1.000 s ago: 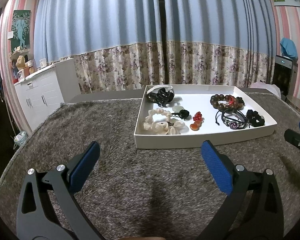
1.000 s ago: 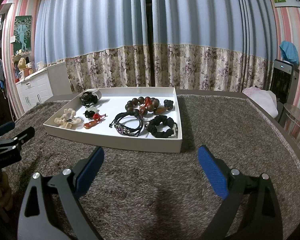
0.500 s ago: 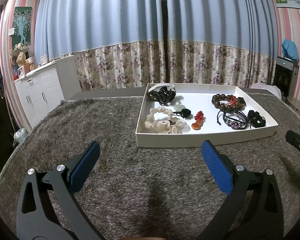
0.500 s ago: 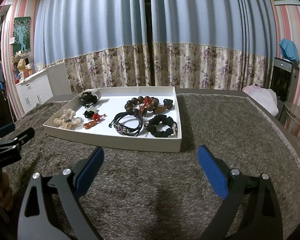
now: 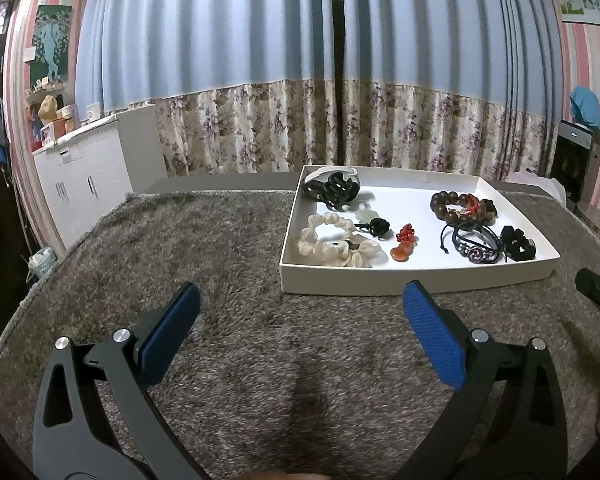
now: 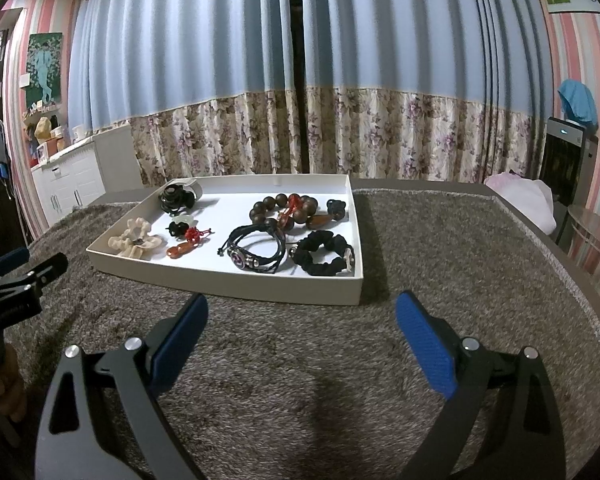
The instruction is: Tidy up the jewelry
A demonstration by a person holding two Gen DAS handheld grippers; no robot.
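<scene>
1. The left tongs (image 5: 300,312) are spread wide with nothing between the blue pads, low in the left wrist frame over the grey shaggy worktop (image 5: 220,248).
2. The shallow white rectangular tray (image 5: 412,278) lies beyond them, right of centre, apart from the tips.
3. The right tongs (image 6: 300,314) are likewise released and empty; the tray sits just ahead, centre-left in that frame.
4. In the tray: a cream fabric scrunchie (image 6: 136,240) at its left end, a brown wooden bead bracelet (image 6: 284,208), a black cord bracelet with purple charm (image 6: 256,250) and a black scrunchie (image 6: 324,254) at its right end.
</scene>
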